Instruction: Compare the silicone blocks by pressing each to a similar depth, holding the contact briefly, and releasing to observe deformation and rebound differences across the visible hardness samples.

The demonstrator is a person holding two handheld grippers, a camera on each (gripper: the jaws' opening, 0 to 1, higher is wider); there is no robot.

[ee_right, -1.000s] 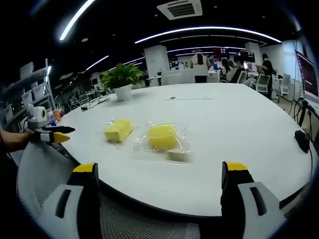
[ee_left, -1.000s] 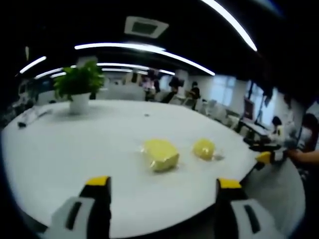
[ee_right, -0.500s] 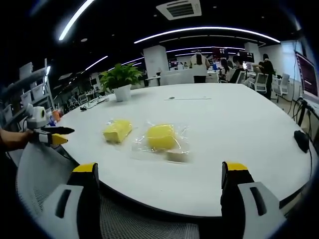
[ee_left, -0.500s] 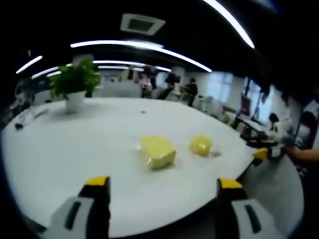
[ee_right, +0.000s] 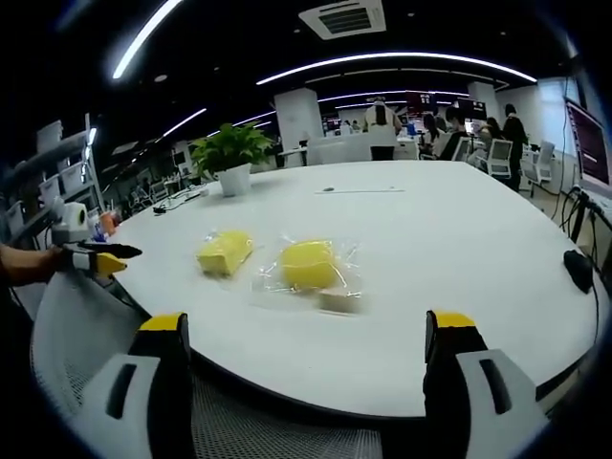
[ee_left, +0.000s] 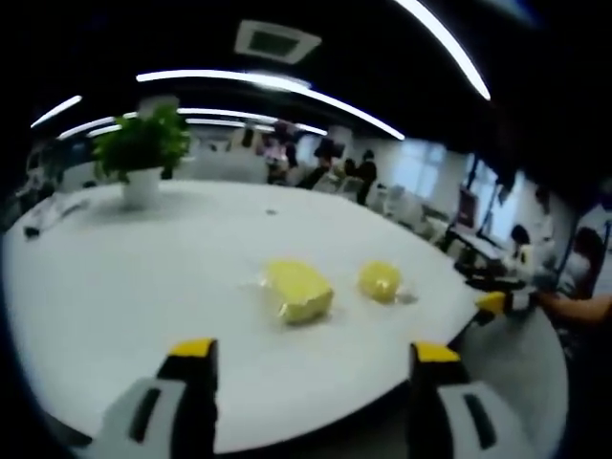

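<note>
Ahead of both grippers, well apart on table (ee_right: 449,277): two yellow blocks, left block (ee_right: 226,251), right block (ee_right: 308,264). My left gripper (ee_left: 311,397) and right gripper (ee_right: 306,373) gape empty; each seems nearer its own-side block.

An open-plan office is shown. A large white table (ee_right: 459,249) with a potted plant (ee_right: 232,153) is seen, long strip lights (ee_right: 402,59) and an air vent (ee_right: 344,17) are fixed to the ceiling, and people at desks (ee_right: 459,129) are seen behind.
</note>
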